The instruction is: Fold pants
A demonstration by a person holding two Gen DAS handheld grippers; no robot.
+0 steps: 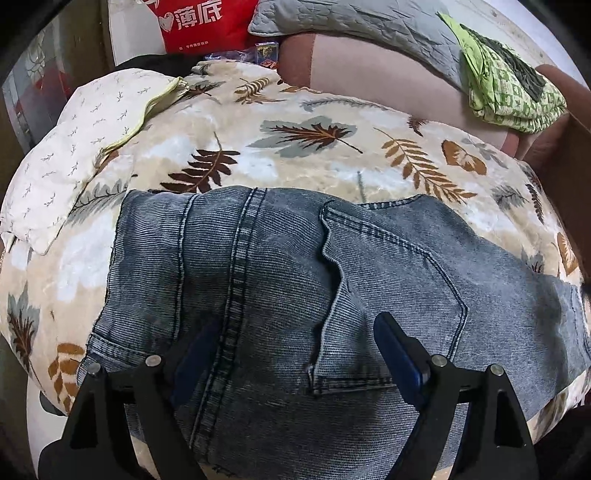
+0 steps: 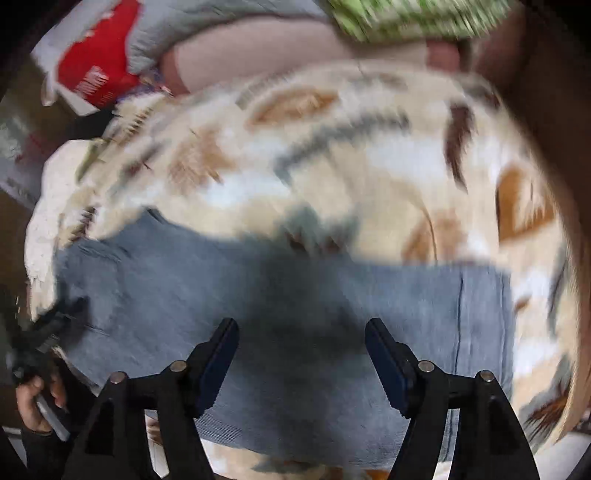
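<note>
The blue-grey denim pants [image 1: 280, 280] lie folded in a compact rectangle on a cream leaf-print blanket [image 1: 295, 147]; a back pocket and the centre seam face up. My left gripper [image 1: 295, 343] is open just above the pants, with nothing between its fingers. In the right wrist view, which is motion-blurred, the pants [image 2: 406, 314] span the lower middle. My right gripper [image 2: 301, 350] is open and empty above them. The left gripper and the hand holding it [image 2: 33, 369] show at that view's left edge.
A white patterned pillow [image 1: 66, 162] lies at the blanket's left. Behind are a pink cushion [image 1: 369, 70], a grey quilt [image 1: 369, 22], a folded green cloth [image 1: 506, 85] and a red bag [image 1: 199, 26]. A brown box edge [image 1: 569, 177] stands at right.
</note>
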